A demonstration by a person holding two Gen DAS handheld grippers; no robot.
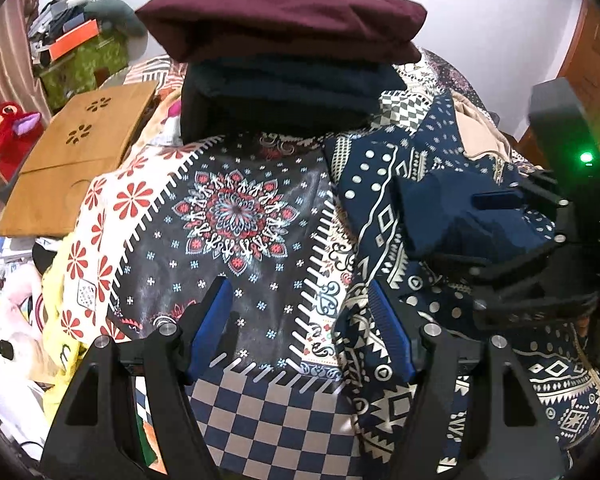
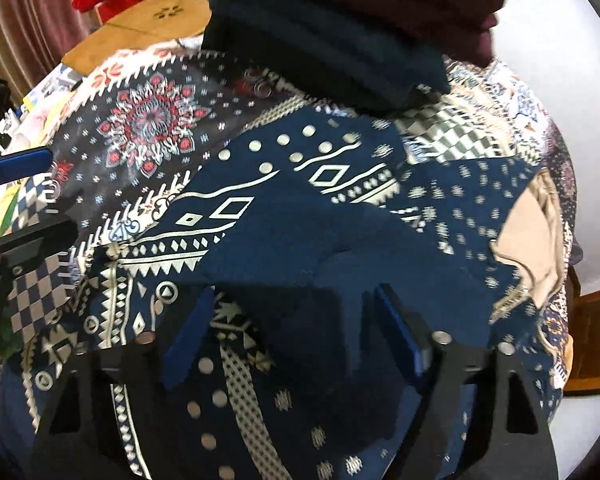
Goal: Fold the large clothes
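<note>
A large navy garment with cream geometric print (image 1: 384,216) (image 2: 300,216) lies crumpled on the patterned bedspread (image 1: 236,208) (image 2: 152,124). My left gripper (image 1: 300,328) is open and empty, low over the bedspread at the garment's left edge. My right gripper (image 2: 288,320) is open over the navy garment; in the left wrist view (image 1: 500,216) it sits at the right with navy cloth bunched around its fingers. Whether it touches the cloth I cannot tell.
A stack of folded clothes, maroon (image 1: 284,16) on dark navy (image 1: 284,92), stands at the back of the bed. A wooden lap tray (image 1: 72,160) lies left. A red plush toy (image 1: 4,132), boxes and clutter sit at the far left. A tan cloth (image 2: 536,240) lies right.
</note>
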